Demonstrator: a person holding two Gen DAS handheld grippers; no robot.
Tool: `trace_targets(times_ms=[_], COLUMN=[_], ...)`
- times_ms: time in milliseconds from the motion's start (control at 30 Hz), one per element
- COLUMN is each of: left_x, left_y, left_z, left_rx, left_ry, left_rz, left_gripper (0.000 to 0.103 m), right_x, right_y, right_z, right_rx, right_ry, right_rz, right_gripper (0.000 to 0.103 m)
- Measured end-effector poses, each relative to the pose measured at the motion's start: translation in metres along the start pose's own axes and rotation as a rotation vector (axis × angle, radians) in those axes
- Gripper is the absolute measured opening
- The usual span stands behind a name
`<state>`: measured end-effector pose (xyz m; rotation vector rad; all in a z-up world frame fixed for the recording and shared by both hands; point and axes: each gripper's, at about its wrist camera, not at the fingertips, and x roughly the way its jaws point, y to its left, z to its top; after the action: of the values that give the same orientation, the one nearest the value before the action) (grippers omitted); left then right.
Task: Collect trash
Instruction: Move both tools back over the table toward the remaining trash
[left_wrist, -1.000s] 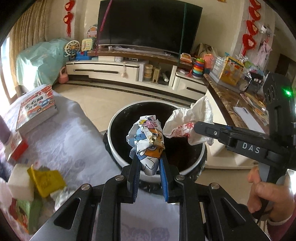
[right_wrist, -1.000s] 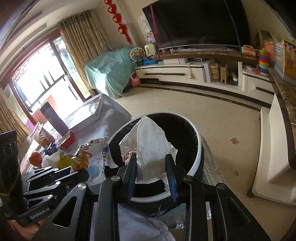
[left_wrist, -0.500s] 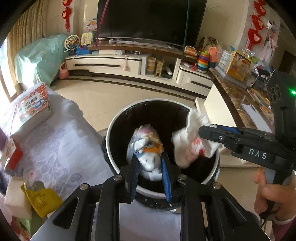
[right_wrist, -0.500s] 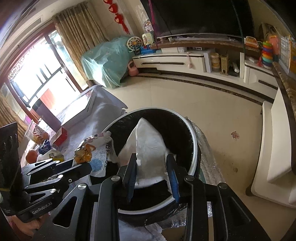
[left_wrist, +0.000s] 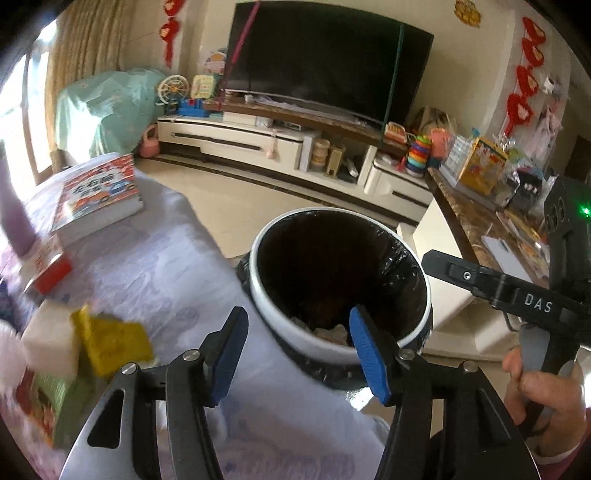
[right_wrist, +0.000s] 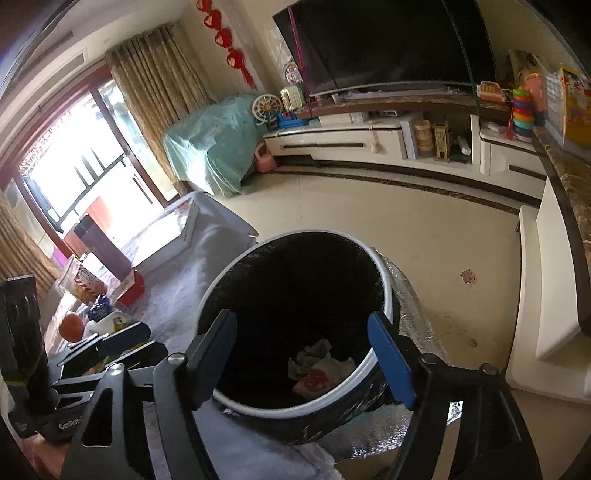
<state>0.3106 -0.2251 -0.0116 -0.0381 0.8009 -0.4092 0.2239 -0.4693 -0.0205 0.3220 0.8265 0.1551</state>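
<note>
Now two empty claws (left_wrist: 299, 347) (right_wrist: 306, 354) flank one bin (left_wrist: 340, 347).

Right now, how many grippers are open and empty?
2. The left tongs hang open by the near rim of the round white bin with the black liner; the right tongs are open over its mouth. Crumpled paper trash lies inside.

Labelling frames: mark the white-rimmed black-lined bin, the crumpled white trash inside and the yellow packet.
White-rimmed black-lined bin (right_wrist: 386, 286), right wrist view, far rim.
Crumpled white trash (right_wrist: 325, 363), right wrist view, middle.
Yellow packet (left_wrist: 114, 341), left wrist view, face.
</note>
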Motion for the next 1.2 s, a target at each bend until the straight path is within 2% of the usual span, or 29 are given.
trace_targets(times_ms=[300,700,967,1200], left_x=[-0.053,-0.118,-0.143,-0.148], left_y=[0.023,0.048,0.058,0.061], left_z=[-0.067,-0.127,-0.147,-0.147], left_rx=[-0.089,-0.198,-0.246,-0.225], left_ry=[-0.046,-0.097,-0.091,-0.031], left_rz=[0.025,0.103,0.145,0.119], left_gripper=[0.059,0.059,0.059,0.063], right_x=[-0.011,-0.006,0.0,0.008], right_y=[0.034,0.077,0.107,0.122], right_z=[-0.032,-0.075,-0.095,-0.105], right_rx=[-0.005,-0.014,-0.045,-0.066], right_ry=[-0.03,0.002,0.022,0.051], right_rz=[0.058,0.149,0.185,0.202], right_gripper=[0.089,0.09,0.09,0.09])
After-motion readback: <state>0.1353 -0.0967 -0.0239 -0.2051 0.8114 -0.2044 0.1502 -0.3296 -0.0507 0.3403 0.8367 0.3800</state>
